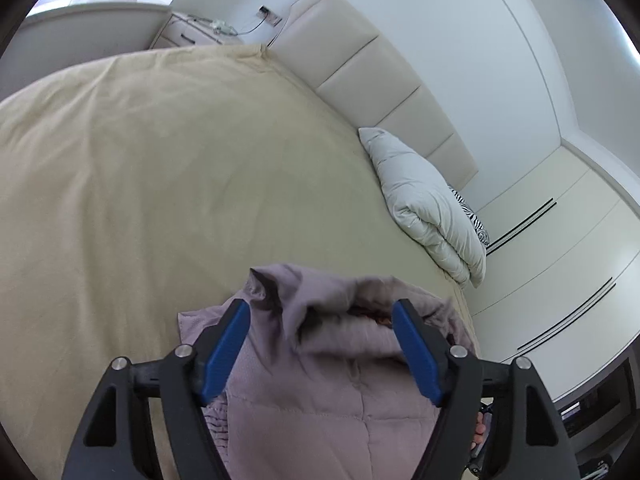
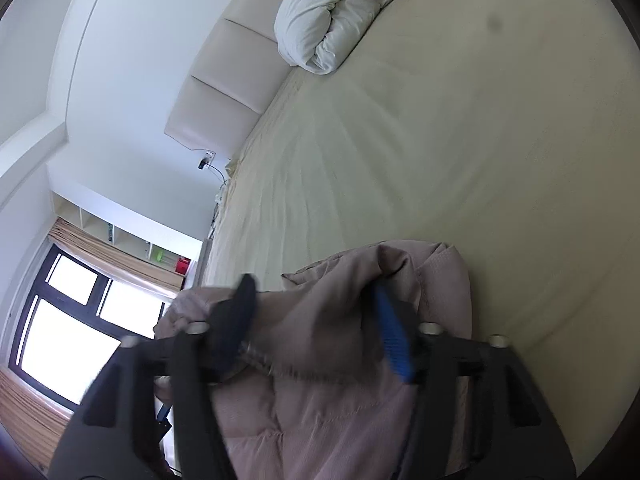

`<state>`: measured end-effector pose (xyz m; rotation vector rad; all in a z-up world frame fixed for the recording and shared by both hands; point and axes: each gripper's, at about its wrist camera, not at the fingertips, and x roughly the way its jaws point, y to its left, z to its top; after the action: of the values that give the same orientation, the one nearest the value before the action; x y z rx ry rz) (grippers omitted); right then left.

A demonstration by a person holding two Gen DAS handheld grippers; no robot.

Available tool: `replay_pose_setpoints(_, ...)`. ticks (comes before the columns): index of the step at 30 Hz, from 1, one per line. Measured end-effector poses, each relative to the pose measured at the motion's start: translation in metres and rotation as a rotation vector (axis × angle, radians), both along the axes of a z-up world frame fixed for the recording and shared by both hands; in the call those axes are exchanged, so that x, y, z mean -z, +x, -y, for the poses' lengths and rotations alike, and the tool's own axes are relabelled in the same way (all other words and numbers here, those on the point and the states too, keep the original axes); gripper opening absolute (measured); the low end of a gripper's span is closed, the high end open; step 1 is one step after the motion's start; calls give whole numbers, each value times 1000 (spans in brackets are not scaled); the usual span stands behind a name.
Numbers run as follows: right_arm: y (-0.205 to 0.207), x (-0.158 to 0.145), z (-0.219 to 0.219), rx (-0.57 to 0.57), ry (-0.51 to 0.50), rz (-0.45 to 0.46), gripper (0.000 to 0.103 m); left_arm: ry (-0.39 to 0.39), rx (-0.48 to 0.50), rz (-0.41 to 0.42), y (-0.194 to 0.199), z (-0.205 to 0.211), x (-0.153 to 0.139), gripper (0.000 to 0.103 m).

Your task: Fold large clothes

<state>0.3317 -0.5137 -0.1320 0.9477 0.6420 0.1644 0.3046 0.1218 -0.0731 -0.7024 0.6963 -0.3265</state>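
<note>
A mauve quilted jacket [image 1: 320,392] lies bunched at the near edge of the bed, low in the left wrist view. My left gripper [image 1: 320,312] stands open with its blue pads either side of the jacket's raised fold. In the right wrist view the same jacket [image 2: 320,408] fills the lower middle. My right gripper [image 2: 316,304] is open too, its blue-padded fingers [image 2: 394,340] wide apart around a bunched ridge of the fabric. That view is motion-blurred. Neither gripper pinches the cloth.
The beige bed sheet [image 1: 160,184] spreads wide beyond the jacket. A folded white duvet [image 1: 428,200] lies by the padded headboard [image 1: 384,80]. A white wardrobe [image 1: 560,240] stands right of the bed, a nightstand [image 1: 188,32] at the far corner. A window [image 2: 68,320] shows left.
</note>
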Motion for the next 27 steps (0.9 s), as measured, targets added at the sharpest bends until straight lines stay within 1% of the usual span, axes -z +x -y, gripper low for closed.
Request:
replay_pose_setpoints(1, -4, -6, -1, 7, -13, 15, 91, 34, 14, 20, -7, 6, -7, 75)
replay_pose_setpoints(2, -7, -14, -7, 0, -50, 20, 91, 84, 28, 36, -13, 15, -14, 75)
replay_pose_setpoints(3, -11, -23, -13, -24, -107, 12, 91, 154, 43, 57, -18, 27, -20, 75)
replay_pose_setpoints(4, -10, -31, -27, -55, -190, -8, 91, 228, 60, 79, -23, 40, -26, 75)
replay_pose_setpoints(5, -10, -40, -35, -95, -278, -30, 91, 288, 78, 99, -26, 55, -30, 75)
replay_pose_setpoints(6, -9, -49, -55, -144, -382, -50, 91, 344, 93, 112, -29, 69, -32, 75)
replay_pose_setpoints(8, -6, -63, -105, -241, -611, -62, 91, 424, 126, 125, -29, 96, -31, 75)
replay_pose_setpoints(9, -6, -66, -129, -284, -708, -58, 91, 462, 140, 123, -27, 110, -29, 75)
replay_pose_setpoints(10, -4, -68, -152, -320, -784, -51, 91, 505, 155, 123, -25, 123, -25, 75)
replay_pose_setpoints(11, 0, -67, -170, -354, -833, -48, 89, 546, 170, 122, -21, 135, -20, 75)
replay_pose_setpoints(13, 8, -58, -197, -394, -889, -68, 83, 628, 179, 117, -10, 154, -9, 75)
replay_pose_setpoints(14, 20, -51, -204, -400, -895, -84, 82, 656, 181, 104, -3, 162, -4, 75)
replay_pose_setpoints(16, 25, -39, -218, -404, -882, -120, 81, 706, 182, 65, 16, 176, 5, 75)
replay_pose_setpoints(18, 48, -26, -223, -394, -900, -150, 81, 753, 183, 30, 37, 186, 18, 75)
replay_pose_setpoints(19, 45, -18, -226, -393, -902, -163, 80, 768, 180, 12, 47, 188, 25, 75)
replay_pose_setpoints(22, 74, 2, -226, -389, -914, -210, 79, 797, 164, -6, 72, 189, 40, 77)
replay_pose_setpoints(24, 89, 11, -228, -388, -942, -219, 78, 792, 165, -29, 87, 189, 47, 78)
replay_pose_setpoints(27, 108, 23, -223, -369, -904, -234, 79, 798, 166, -48, 106, 190, 55, 79)
